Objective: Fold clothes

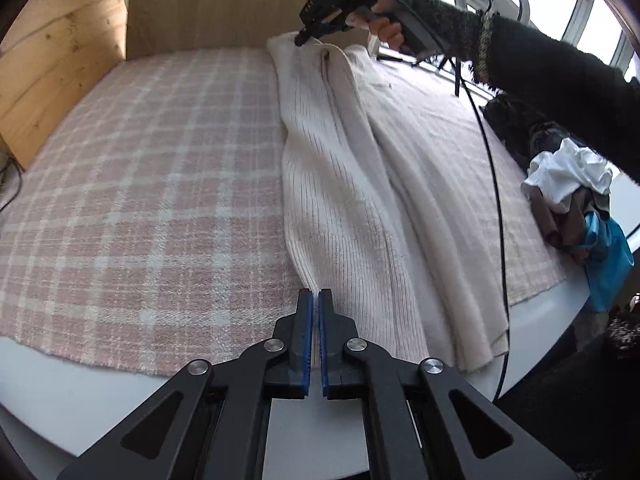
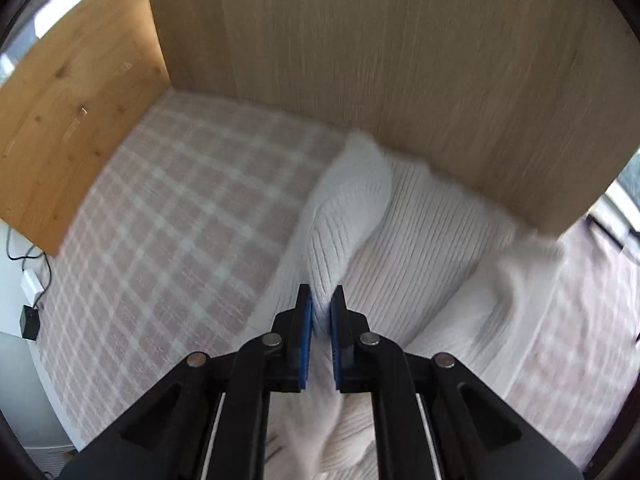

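Cream ribbed sweater [image 1: 344, 184] stretched long on my plaid-covered table [image 1: 140, 184].
My left gripper [image 1: 316, 292] pinches its near edge; my right gripper [image 2: 321, 300] pinches its far end.

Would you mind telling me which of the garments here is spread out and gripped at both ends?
The cream ribbed knit garment, clamped by left gripper and right gripper; the other clothes lie bunched and untouched at the table edge.

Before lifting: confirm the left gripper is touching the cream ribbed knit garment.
Touching. Left wrist view shows the left gripper pinching the cream ribbed knit garment's near edge between its blue pads.
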Demonstrator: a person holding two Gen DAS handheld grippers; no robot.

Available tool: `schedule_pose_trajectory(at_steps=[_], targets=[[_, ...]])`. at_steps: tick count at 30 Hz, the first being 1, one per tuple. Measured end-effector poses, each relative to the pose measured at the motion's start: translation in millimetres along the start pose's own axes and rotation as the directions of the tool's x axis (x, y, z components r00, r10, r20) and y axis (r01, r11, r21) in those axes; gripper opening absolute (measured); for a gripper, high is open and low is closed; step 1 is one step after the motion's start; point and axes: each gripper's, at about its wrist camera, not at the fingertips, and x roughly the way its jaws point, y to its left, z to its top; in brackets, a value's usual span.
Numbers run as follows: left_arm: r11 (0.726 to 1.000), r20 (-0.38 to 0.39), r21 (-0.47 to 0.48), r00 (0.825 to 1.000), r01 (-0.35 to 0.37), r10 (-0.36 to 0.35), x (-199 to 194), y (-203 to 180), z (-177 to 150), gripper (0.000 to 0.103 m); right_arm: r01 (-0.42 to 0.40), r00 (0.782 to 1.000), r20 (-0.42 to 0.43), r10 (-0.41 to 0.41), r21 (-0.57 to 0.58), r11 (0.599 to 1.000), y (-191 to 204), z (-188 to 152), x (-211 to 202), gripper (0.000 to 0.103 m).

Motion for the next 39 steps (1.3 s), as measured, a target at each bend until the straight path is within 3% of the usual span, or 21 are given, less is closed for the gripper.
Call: schedule_pose_trajectory(at_steps=[3,5,7,12,16,18,22,25,30,33,36,39], targets=[[0.998,-0.008,-0.003,0.998,-0.056,0.056,9.7,-11.1,-7.8,0.002,0.049,0.997,-0.052,-0.048,0.007,0.999,-12.3,-6.0,22.8,0.008],[0.997,-0.019,-0.016,0.997,-0.078,0.077,13.1,-9.6,-6.1,0.002,0.08,0.996,-0.041,-0.081,-0.029,0.996,-8.4,-13.4,29.7,0.01],[0.995,-0.022,-0.025,0.995,-0.1,0.1,12.8,-6.2,-1.4,0.003,0.061,0.997,-0.054,-0.062,-0.013,0.998,-8.9,-13.9,22.8,0.017],[0.994,0.044,0.001,0.993,-0.11,0.11,-9.5,-0.9,17.0,0.003,-0.018,0.999,0.047,0.016,0.057,0.998,-28.2,-33.9,-51.9,0.02],[0.995,0.052,0.083,0.997,-0.063,0.059,0.7,-10.5,32.1,0.003,-0.126,0.988,0.103,0.114,0.108,0.986,-43.1,-84.1,-98.7,0.02],[0.994,0.02,0.108,1.0,-0.013,0.011,19.3,-18.0,39.6,0.004,-0.176,0.982,0.092,0.164,0.139,0.975,-43.4,-107.1,-99.8,0.02],[0.984,-0.032,0.179,0.999,0.017,-0.011,46.1,-34.8,39.3,0.004,-0.176,0.984,0.015,0.177,0.182,0.967,-29.3,-124.0,-49.7,0.02],[0.975,-0.032,0.22,0.999,0.014,-0.007,42.7,-39.2,40.3,0.004,-0.081,0.993,-0.072,0.093,0.157,0.984,-21.1,-132.4,-23.6,0.017],[0.989,0.007,0.145,1.0,-0.023,0.022,11.2,-19.4,41.3,0.007,-0.122,0.993,0.03,0.118,0.232,0.965,-48.3,-161.1,-81.2,0.021],[0.996,0.023,0.076,0.998,-0.052,0.05,-4.2,-7.7,42.5,0.007,-0.09,0.996,0.049,0.079,0.286,0.954,-74.0,-179.6,-100.1,0.026],[0.992,0.02,0.069,0.994,-0.106,0.105,-10.6,-5.9,41.3,0.007,-0.117,0.993,0.027,0.115,0.375,0.92,-96.3,-186.1,-85.6,0.026],[0.995,0.005,0.052,0.997,-0.083,0.083,-11.8,-20.2,39.7,0.006,-0.175,0.982,0.013,0.188,0.441,0.88,-103.8,-185.2,-60.5,0.029]])
